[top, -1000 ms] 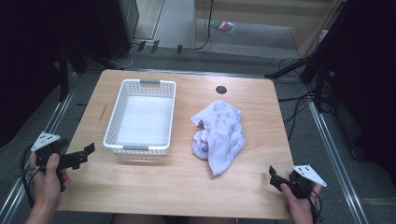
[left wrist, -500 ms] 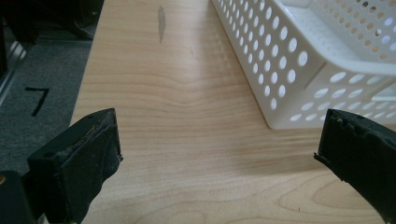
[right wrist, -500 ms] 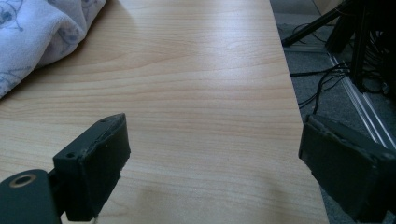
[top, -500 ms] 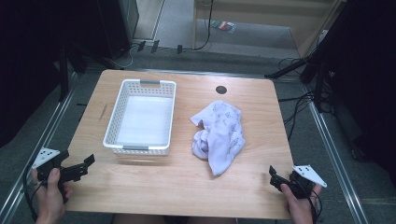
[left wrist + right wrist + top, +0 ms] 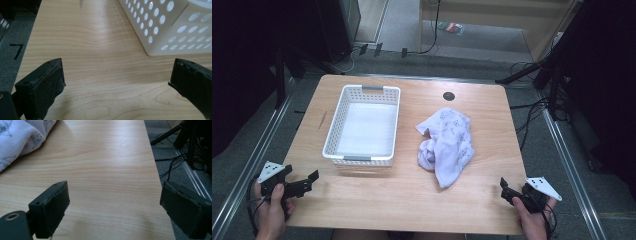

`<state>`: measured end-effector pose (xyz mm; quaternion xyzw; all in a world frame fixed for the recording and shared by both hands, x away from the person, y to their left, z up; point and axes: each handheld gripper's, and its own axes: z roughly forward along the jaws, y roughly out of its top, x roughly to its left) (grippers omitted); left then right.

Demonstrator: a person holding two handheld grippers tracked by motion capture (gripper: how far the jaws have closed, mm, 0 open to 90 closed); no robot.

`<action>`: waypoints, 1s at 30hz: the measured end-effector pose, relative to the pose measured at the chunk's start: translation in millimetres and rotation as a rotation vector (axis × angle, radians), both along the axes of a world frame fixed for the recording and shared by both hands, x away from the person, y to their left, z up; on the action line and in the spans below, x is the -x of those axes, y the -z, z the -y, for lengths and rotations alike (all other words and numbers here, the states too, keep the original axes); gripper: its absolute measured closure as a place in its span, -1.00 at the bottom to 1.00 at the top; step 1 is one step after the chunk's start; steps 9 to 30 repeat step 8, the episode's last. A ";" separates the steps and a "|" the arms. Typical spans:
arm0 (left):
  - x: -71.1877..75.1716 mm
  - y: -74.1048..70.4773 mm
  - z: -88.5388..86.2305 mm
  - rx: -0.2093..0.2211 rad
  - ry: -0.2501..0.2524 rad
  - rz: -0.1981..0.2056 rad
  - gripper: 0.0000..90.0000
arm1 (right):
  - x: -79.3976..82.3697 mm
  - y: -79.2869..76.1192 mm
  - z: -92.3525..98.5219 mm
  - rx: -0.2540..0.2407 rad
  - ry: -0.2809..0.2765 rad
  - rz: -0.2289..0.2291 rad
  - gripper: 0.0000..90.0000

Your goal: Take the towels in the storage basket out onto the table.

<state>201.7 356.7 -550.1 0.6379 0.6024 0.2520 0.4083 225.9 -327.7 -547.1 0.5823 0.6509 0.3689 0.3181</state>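
Crumpled white cloth (image 5: 446,144) lies mid-table, right of white basket (image 5: 363,125). Left gripper (image 5: 307,181) and right gripper (image 5: 507,189) rest at near corners, jaws apart, holding nothing.

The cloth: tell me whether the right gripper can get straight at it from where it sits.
Probably yes. The right gripper has its jaws open at the near right corner, and bare table lies between it and the cloth. The basket stands off to the left, out of its way.
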 end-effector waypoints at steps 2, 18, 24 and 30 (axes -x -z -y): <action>0.9 1.0 0.7 -0.006 -0.006 0.003 -1.00 | 0.0 0.0 -0.1 0.001 0.001 0.000 -0.80; 0.2 2.8 6.7 -0.053 -0.004 -0.004 -1.00 | 0.2 -0.1 -0.3 0.003 0.003 -0.002 -0.80; 0.2 2.8 6.7 -0.053 -0.004 -0.004 -1.00 | 0.2 -0.1 -0.3 0.003 0.003 -0.002 -0.80; 0.2 2.8 6.7 -0.053 -0.004 -0.004 -1.00 | 0.2 -0.1 -0.3 0.003 0.003 -0.002 -0.80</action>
